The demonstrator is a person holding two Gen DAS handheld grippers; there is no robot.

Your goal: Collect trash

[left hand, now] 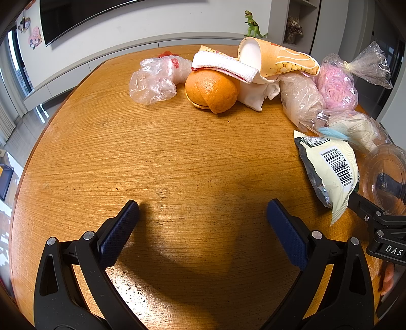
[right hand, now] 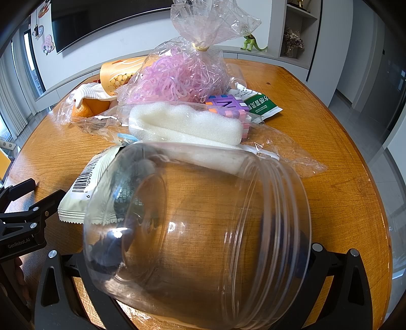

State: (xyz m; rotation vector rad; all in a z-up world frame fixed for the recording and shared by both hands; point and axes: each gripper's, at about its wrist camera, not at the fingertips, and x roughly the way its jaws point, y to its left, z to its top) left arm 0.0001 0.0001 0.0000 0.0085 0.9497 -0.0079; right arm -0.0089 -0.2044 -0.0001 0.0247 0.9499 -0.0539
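Two blue, cross-hatched pads [left hand: 119, 233] are seen on the left gripper [left hand: 203, 210], spread wide over bare wood with nothing between them. One clear, ribbed plastic jar [right hand: 203, 233] is clamped on its side between the black fingers of the right gripper [right hand: 200, 256], its threaded mouth turned to the right.

Just beyond the jar, one cream snack wrapper with a barcode [right hand: 83, 195] is laid flat on the round wooden table [left hand: 177, 157], touching the jar's base. Behind it, one block of white foam sponge [right hand: 185, 124] is enclosed in a thin clear bag. One tied cellophane bag of pink rubber bands [right hand: 175, 76] is propped upright past that, with one purple block puzzle [right hand: 228, 104] and one green-and-white sachet [right hand: 258, 104] beside it.

Farther across the table, one orange fruit [left hand: 213, 91] is seen under one white knitted cloth [left hand: 228, 68], against which one tipped orange paper cup printed with yellow beads [left hand: 276, 61] is leaning. One crumpled clear plastic bag [left hand: 154, 81] is lying just left of the fruit.

On the ledge behind, one green toy dinosaur [left hand: 252, 24] is standing.
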